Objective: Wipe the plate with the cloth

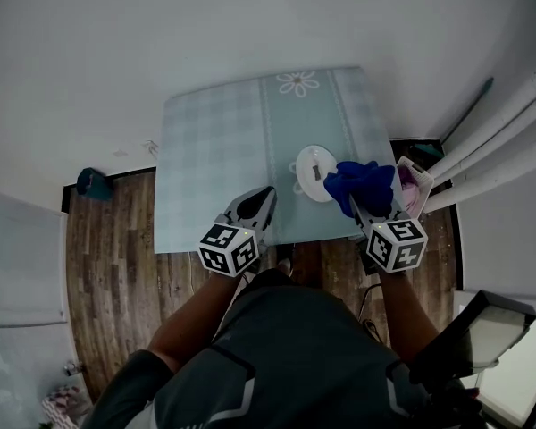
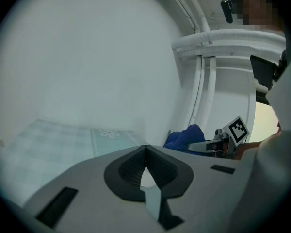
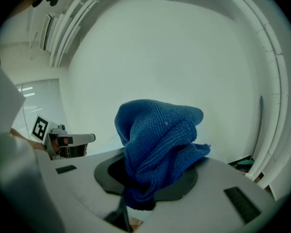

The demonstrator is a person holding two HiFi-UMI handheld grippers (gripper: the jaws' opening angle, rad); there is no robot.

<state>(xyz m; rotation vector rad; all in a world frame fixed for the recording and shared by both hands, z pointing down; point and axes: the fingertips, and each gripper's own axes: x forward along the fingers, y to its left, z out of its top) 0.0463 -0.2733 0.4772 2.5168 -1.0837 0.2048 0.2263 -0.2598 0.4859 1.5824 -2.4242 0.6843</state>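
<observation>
A white plate [image 1: 313, 163] is set near the front edge of a tabletop [image 1: 214, 150] covered in pale blue check. Just right of the plate, a bunched blue cloth [image 1: 359, 179] is clamped between the jaws of the right gripper [image 1: 372, 206]. Seen from above, its folds overlap the plate's right rim, but whether contact is made cannot be told. Left of the plate, nearer the person, the left gripper [image 1: 261, 200] is held with its jaws pressed together and nothing between them. A white bin [image 1: 418, 184] holding something pink is seen right of the plate, beyond the cloth.
</observation>
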